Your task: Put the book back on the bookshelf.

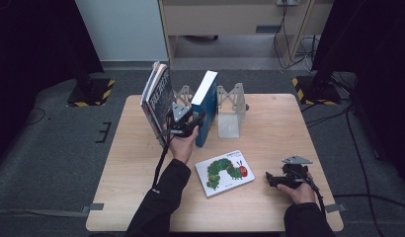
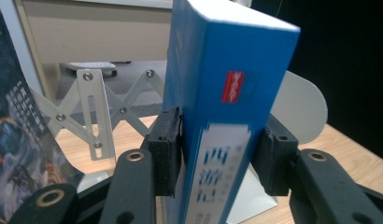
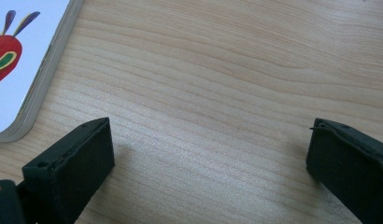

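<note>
A thick blue book (image 1: 205, 106) stands upright in a white expanding book rack (image 1: 230, 111) at the back of the table. My left gripper (image 1: 188, 123) is shut on its spine, and the blue book (image 2: 222, 121) sits tight between both pads (image 2: 165, 149). Left of it, a dark illustrated book (image 1: 158, 98) leans in the same rack, seen also as the dark cover (image 2: 21, 140). A white caterpillar picture book (image 1: 224, 172) lies flat near the front. My right gripper (image 1: 270, 178) rests low on the table right of it, open, with bare wood between its jaws; the picture book's corner (image 3: 17, 60) is at its left.
The wooden table (image 1: 269, 123) has free surface at left and right. The rack's scissor struts (image 2: 94, 112) and a white end plate (image 2: 301, 112) flank the blue book. Black stands with striped bases and cables lie on the floor behind the table.
</note>
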`<action>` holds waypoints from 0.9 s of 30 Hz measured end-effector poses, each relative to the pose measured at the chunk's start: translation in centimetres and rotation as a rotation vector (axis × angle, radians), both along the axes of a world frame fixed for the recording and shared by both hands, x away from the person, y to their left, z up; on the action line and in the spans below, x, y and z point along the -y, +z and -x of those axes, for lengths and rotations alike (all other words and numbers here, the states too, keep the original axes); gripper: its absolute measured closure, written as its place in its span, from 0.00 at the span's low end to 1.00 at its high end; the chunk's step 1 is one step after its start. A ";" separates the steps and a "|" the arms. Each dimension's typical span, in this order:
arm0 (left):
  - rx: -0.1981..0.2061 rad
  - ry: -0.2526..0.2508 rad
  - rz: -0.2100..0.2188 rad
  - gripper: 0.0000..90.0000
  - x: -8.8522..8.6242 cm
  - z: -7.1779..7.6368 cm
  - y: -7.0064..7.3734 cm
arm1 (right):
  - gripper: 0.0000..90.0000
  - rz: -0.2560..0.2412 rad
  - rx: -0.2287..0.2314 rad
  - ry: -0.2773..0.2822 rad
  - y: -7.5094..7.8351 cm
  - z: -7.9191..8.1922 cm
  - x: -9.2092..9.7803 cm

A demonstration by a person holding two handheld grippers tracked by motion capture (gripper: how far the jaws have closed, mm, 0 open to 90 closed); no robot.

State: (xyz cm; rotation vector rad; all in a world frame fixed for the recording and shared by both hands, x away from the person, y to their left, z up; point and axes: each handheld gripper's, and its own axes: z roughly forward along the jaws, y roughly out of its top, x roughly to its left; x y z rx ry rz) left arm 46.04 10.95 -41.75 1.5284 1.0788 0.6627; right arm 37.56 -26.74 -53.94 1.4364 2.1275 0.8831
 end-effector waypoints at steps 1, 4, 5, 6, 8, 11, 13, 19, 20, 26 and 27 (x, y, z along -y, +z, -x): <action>0.005 0.001 0.000 0.62 0.0 0.1 -0.1 | 0.01 0.000 0.000 0.000 0.0 0.0 0.0; 0.002 0.013 -0.008 0.63 0.2 0.2 0.0 | 0.01 0.000 0.000 0.000 0.0 0.0 0.0; -0.004 0.019 -0.013 0.63 0.3 0.1 0.1 | 0.01 0.000 0.000 0.000 0.0 0.0 0.0; -0.011 0.027 -0.018 0.64 0.4 0.1 0.3 | 0.01 0.000 0.000 0.000 0.0 0.0 0.0; -0.019 0.034 -0.038 0.64 0.7 0.0 0.5 | 0.01 0.000 0.000 0.000 0.0 0.0 0.0; -0.027 0.040 -0.043 0.64 1.1 -0.1 0.7 | 0.01 0.000 0.000 0.000 0.0 0.0 0.0; -0.031 0.041 -0.044 0.64 1.3 -0.3 0.7 | 0.01 0.000 -0.001 0.000 0.0 0.0 0.0; -0.051 0.043 -0.047 0.64 2.1 -1.0 1.0 | 0.01 0.000 0.000 0.004 0.0 0.0 0.0; -0.051 0.042 -0.046 0.63 2.2 -1.1 0.9 | 0.01 0.000 0.000 0.004 0.0 0.0 0.0; -0.038 0.022 -0.048 0.62 2.6 -1.2 0.8 | 0.01 0.000 -0.001 0.004 0.0 0.0 0.0; -0.037 0.016 -0.046 0.62 2.6 -1.2 0.8 | 0.01 0.000 0.000 0.004 0.0 0.0 0.0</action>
